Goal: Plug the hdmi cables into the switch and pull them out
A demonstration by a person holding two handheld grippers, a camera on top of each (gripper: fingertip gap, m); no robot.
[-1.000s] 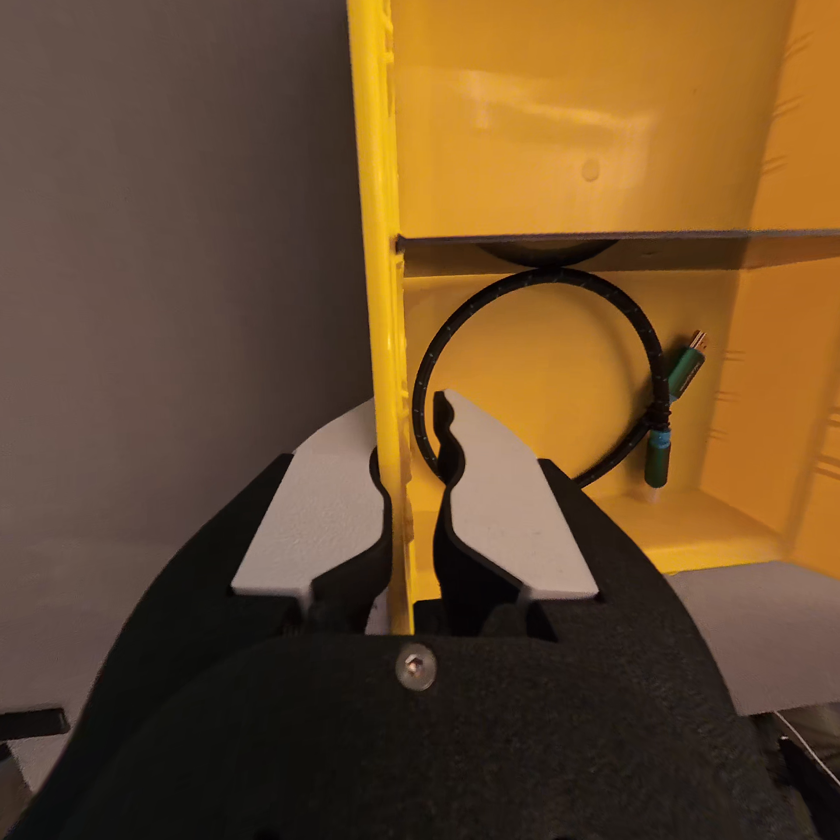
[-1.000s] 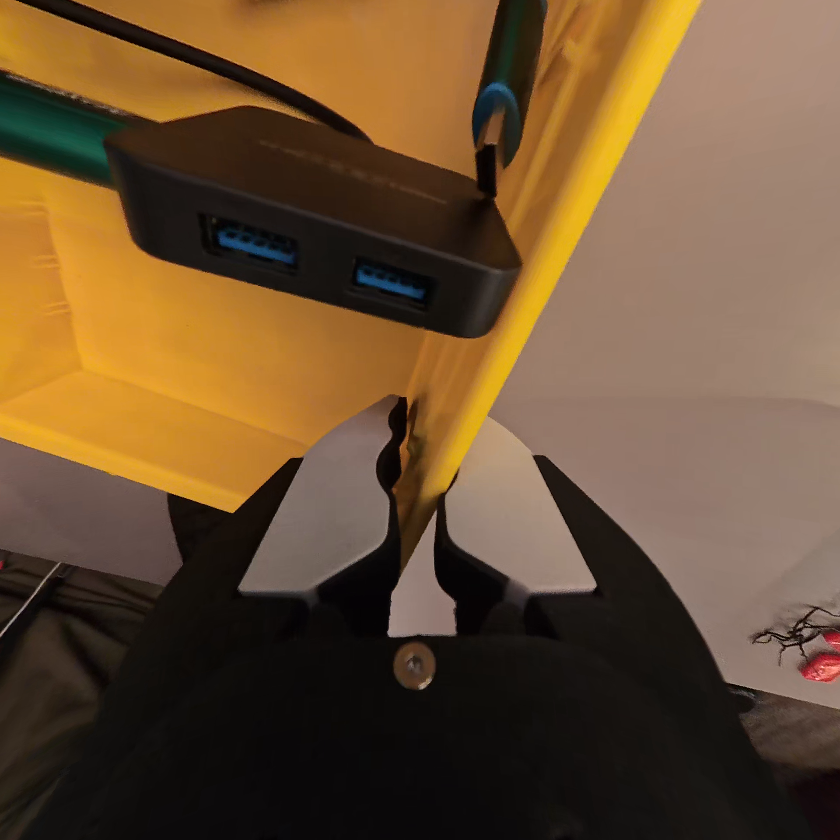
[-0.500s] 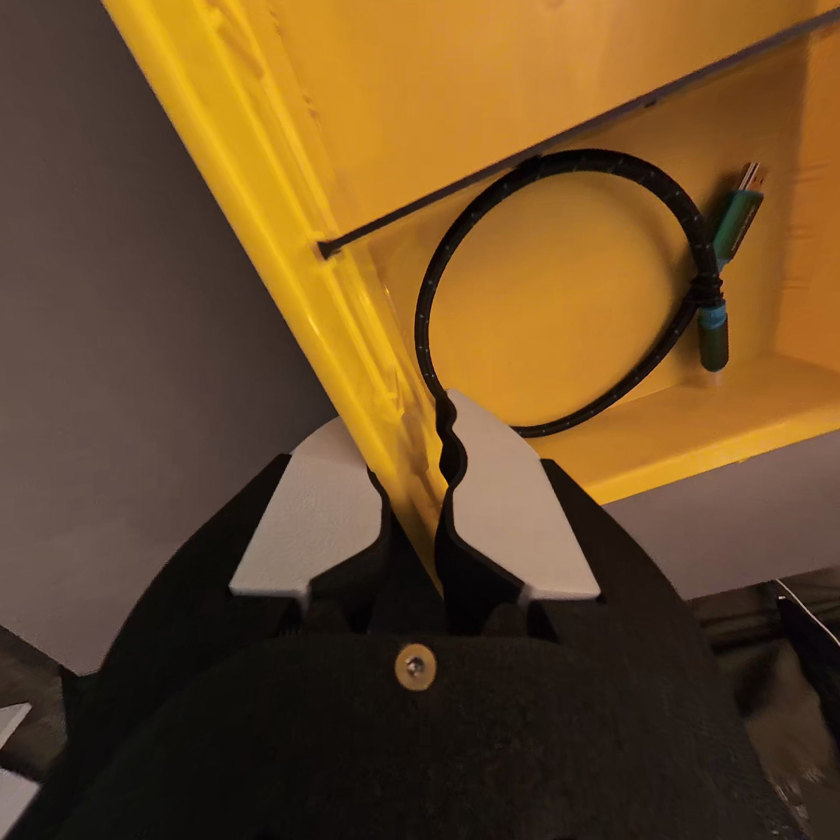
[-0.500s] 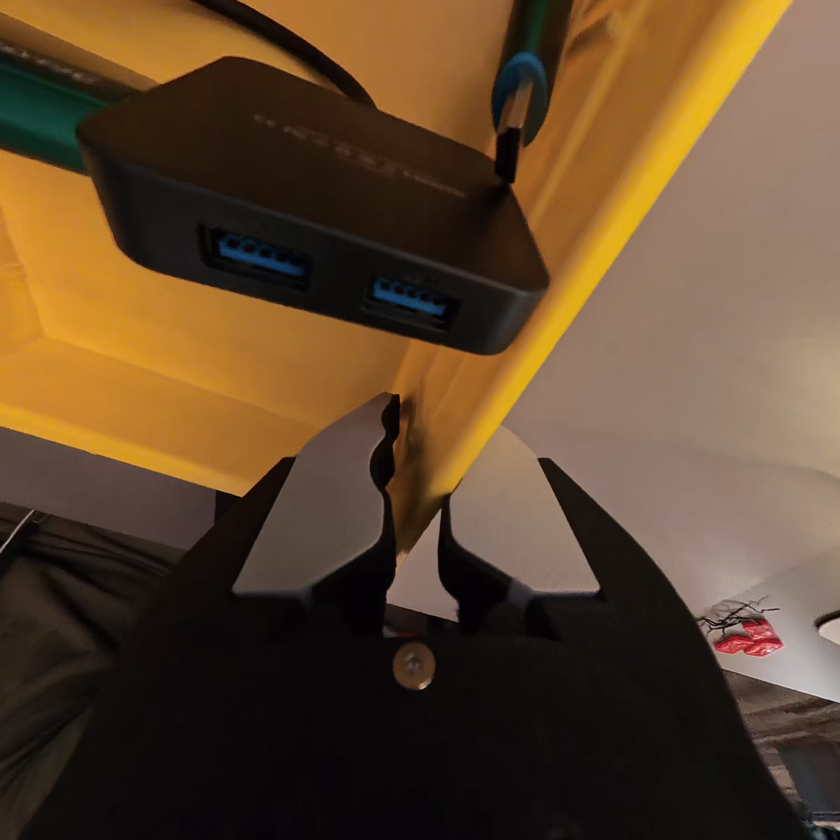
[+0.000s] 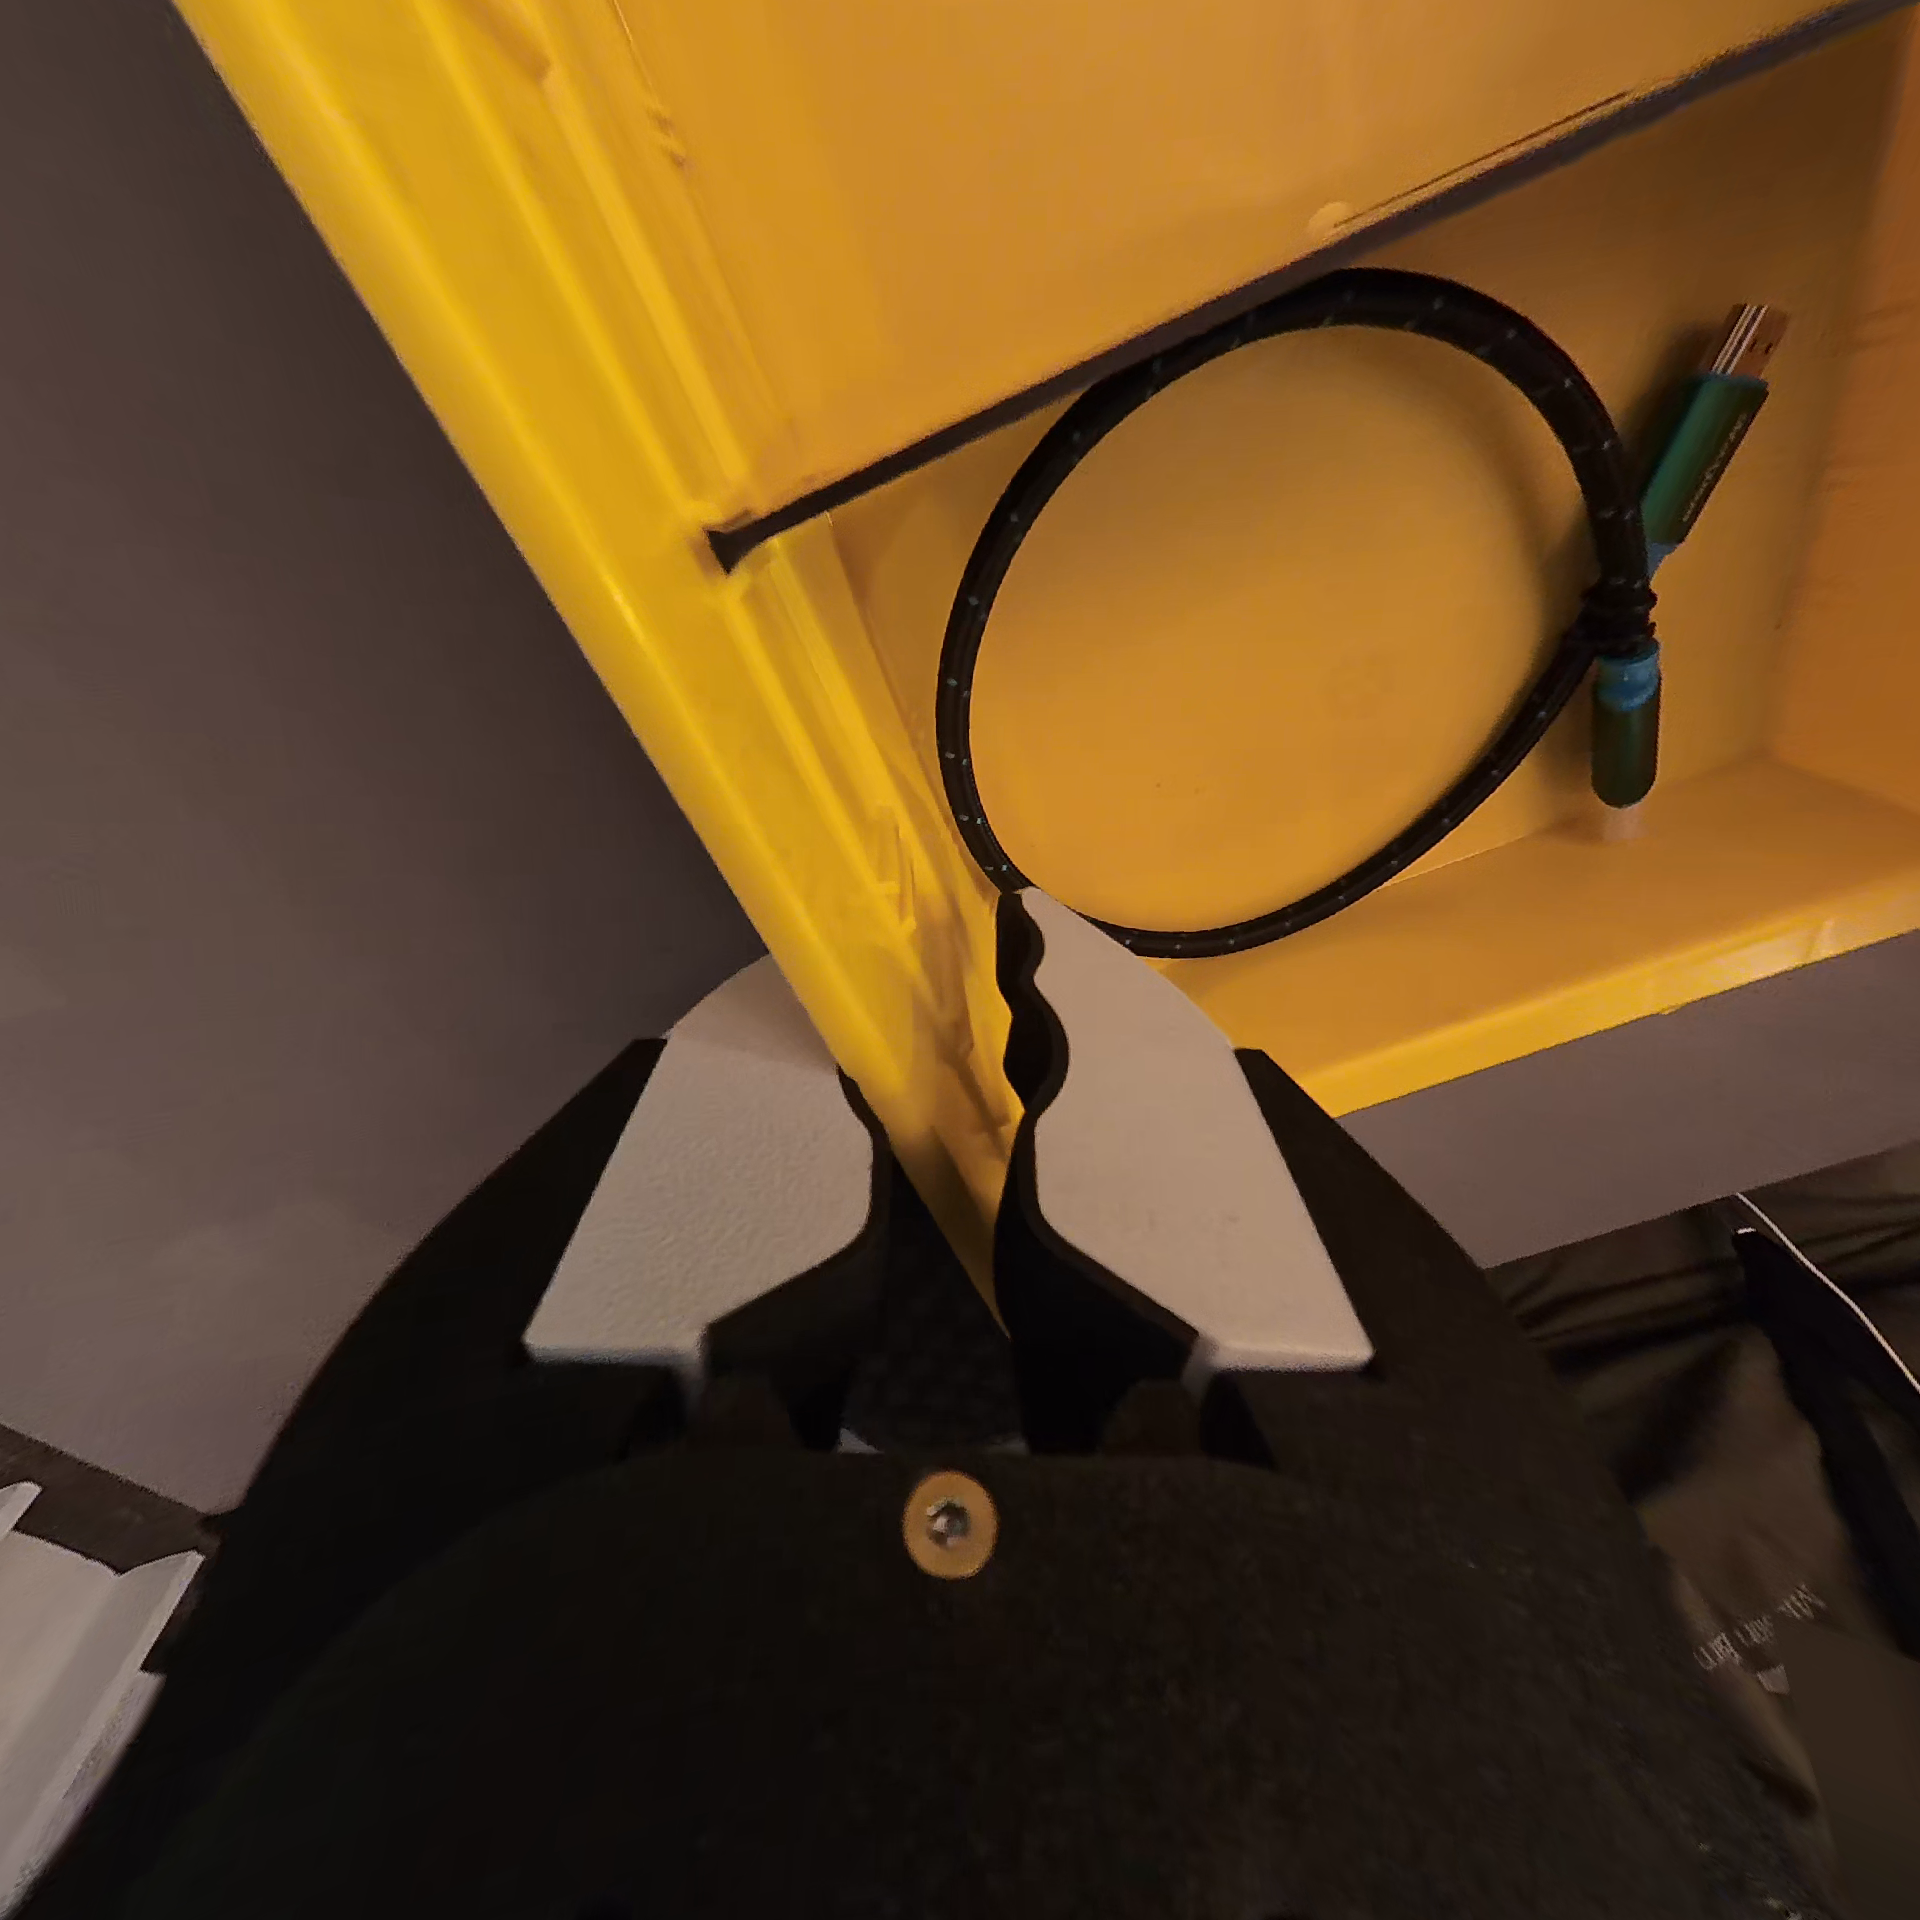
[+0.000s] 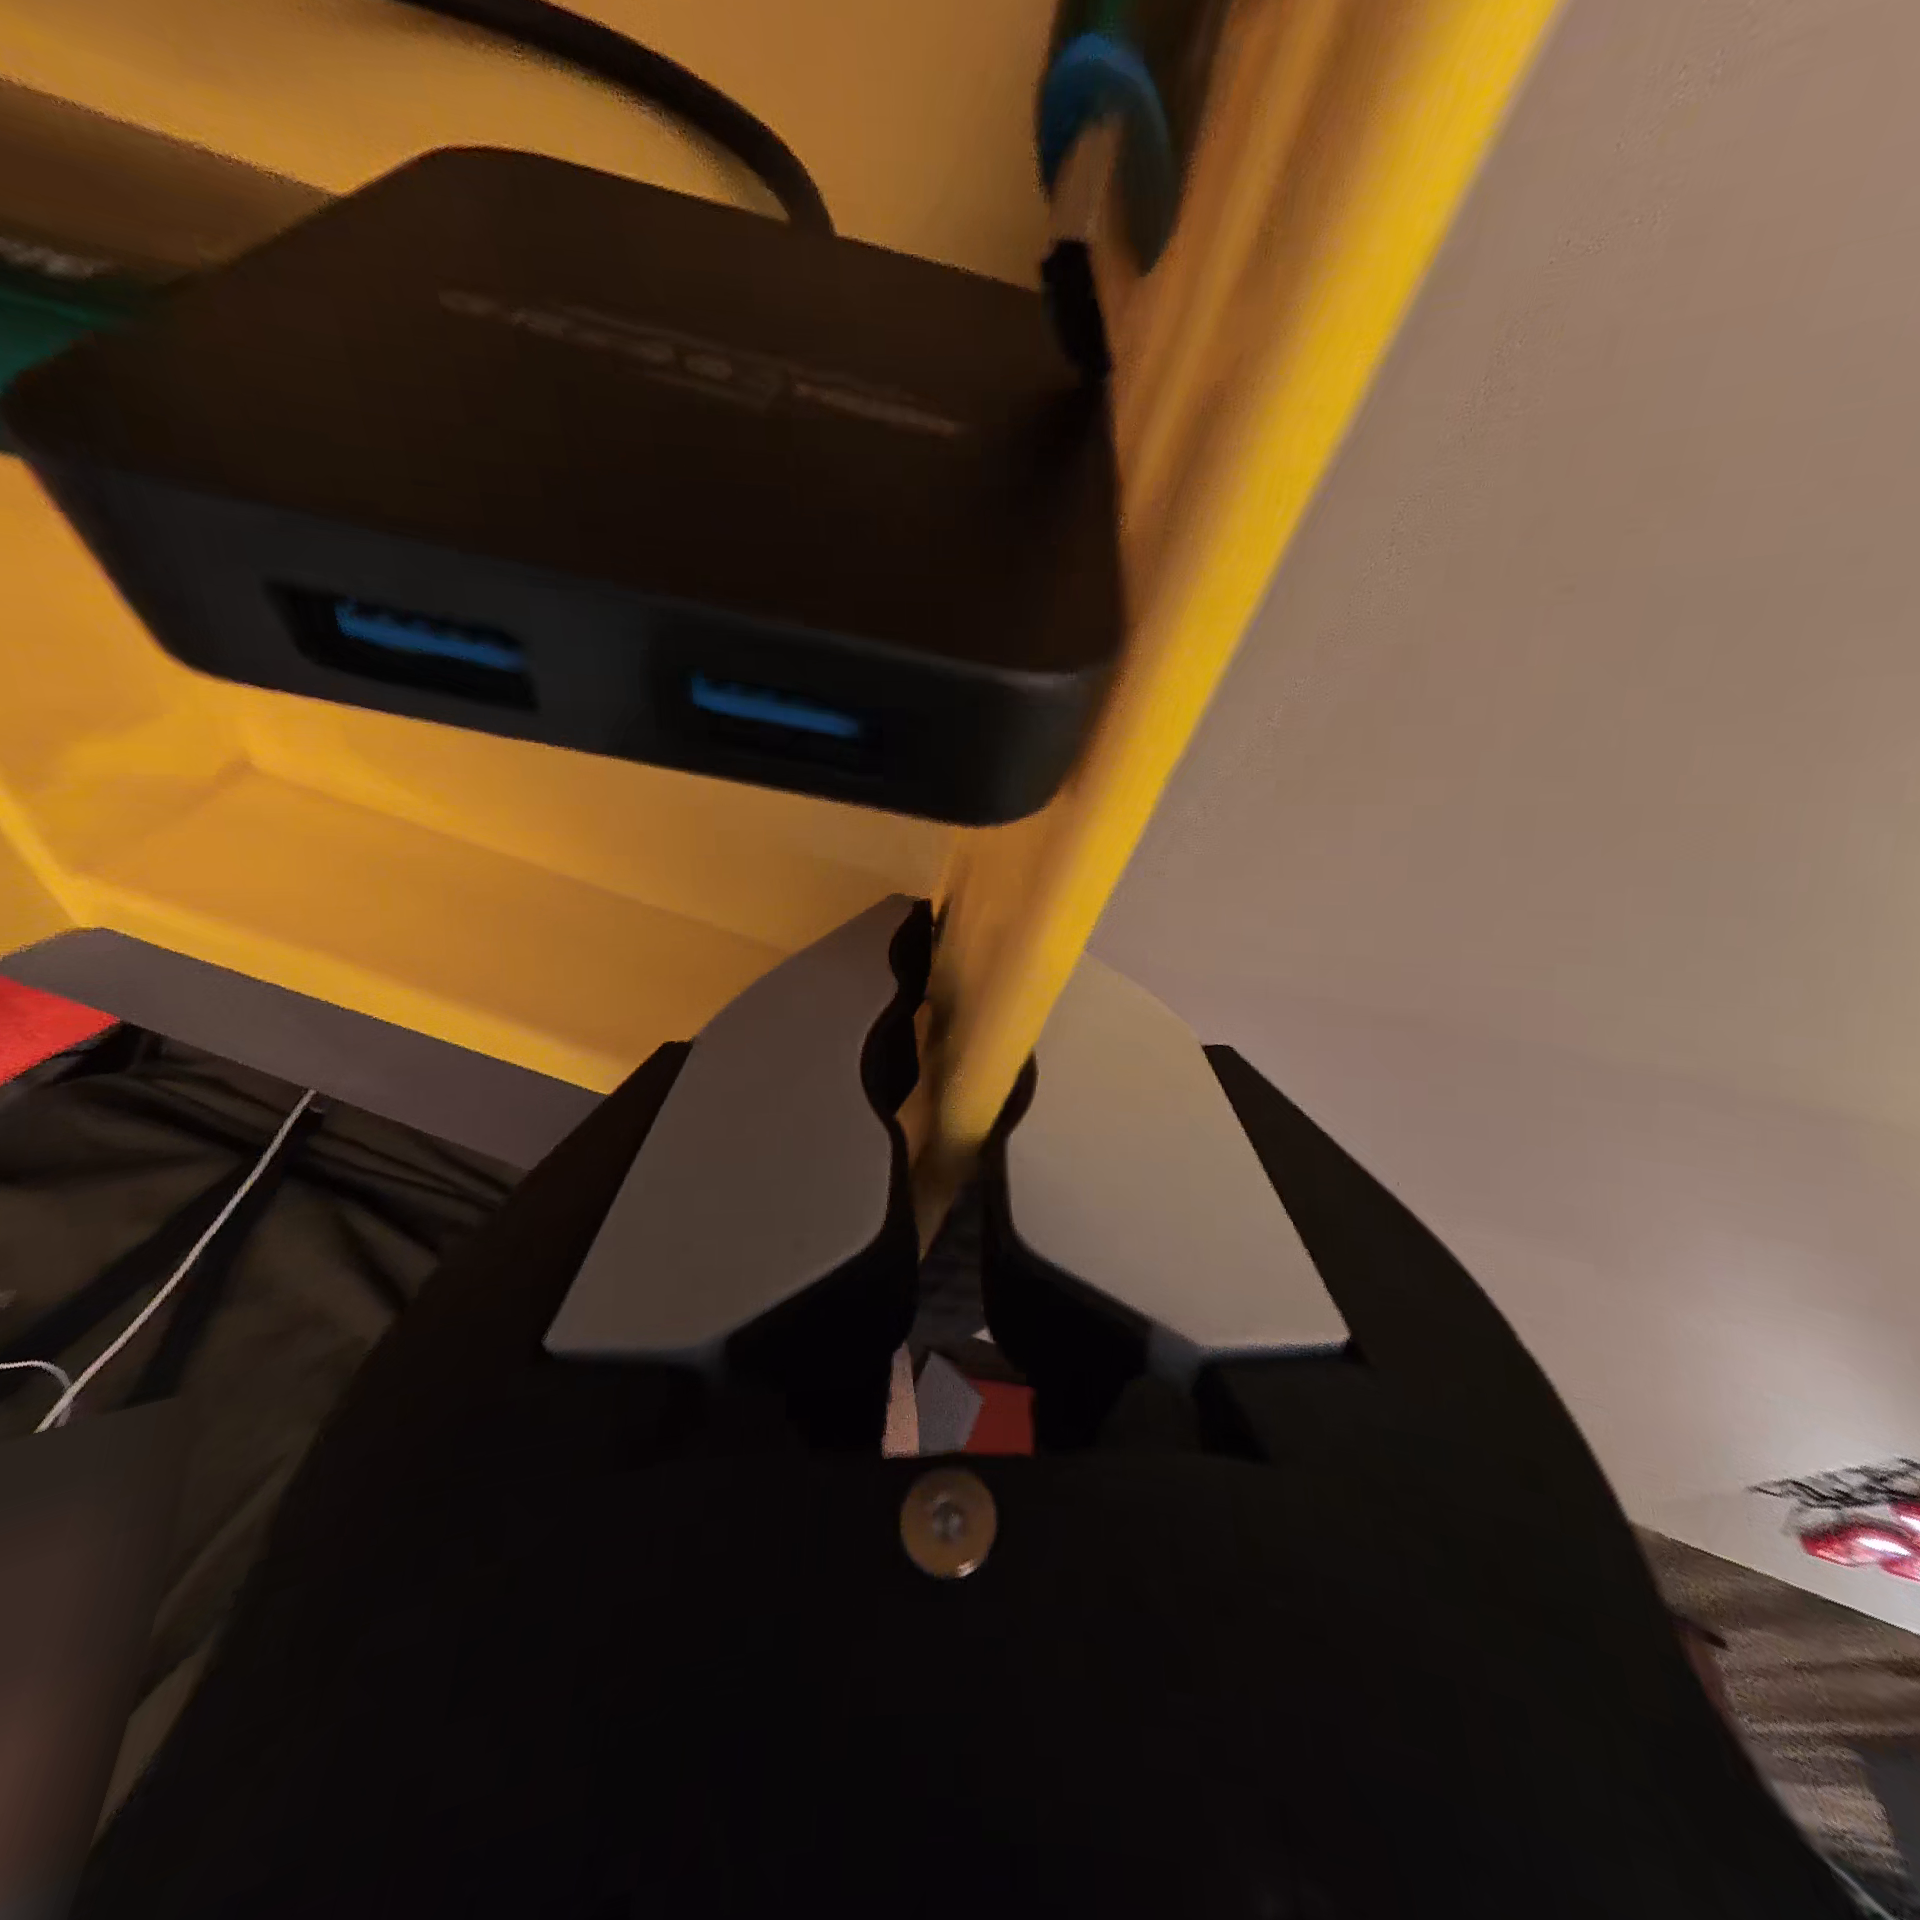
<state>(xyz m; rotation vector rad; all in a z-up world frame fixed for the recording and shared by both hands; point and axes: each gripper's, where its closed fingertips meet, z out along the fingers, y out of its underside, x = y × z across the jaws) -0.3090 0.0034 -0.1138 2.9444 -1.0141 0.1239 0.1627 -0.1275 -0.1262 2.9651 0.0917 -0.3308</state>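
A yellow bin (image 5: 582, 343) with a dark divider (image 5: 1039, 416) is tilted in both views. My left gripper (image 5: 935, 997) is shut on the bin's left wall. In the near compartment lies a coiled black braided cable (image 5: 977, 644) with green plugs (image 5: 1704, 447). My right gripper (image 6: 966, 997) is shut on the bin's right wall (image 6: 1278, 457). Just above it inside the bin sits the black switch box (image 6: 582, 488) with two blue ports (image 6: 774, 717) facing me. A blue-collared plug (image 6: 1101, 156) hangs by its top right corner.
A grey table surface (image 5: 260, 831) lies to the left of the bin, and a pale surface (image 6: 1558, 831) to its right. Dark fabric (image 5: 1714, 1455) shows below the table edge. A small red thing (image 6: 1860, 1527) lies at the far right. The gap from one gripper's tips to the other's is roughly 50 cm.
The bin has tilted more in both views and sits closer to the right camera. The switch box looms larger. Both grippers keep their hold on the walls.
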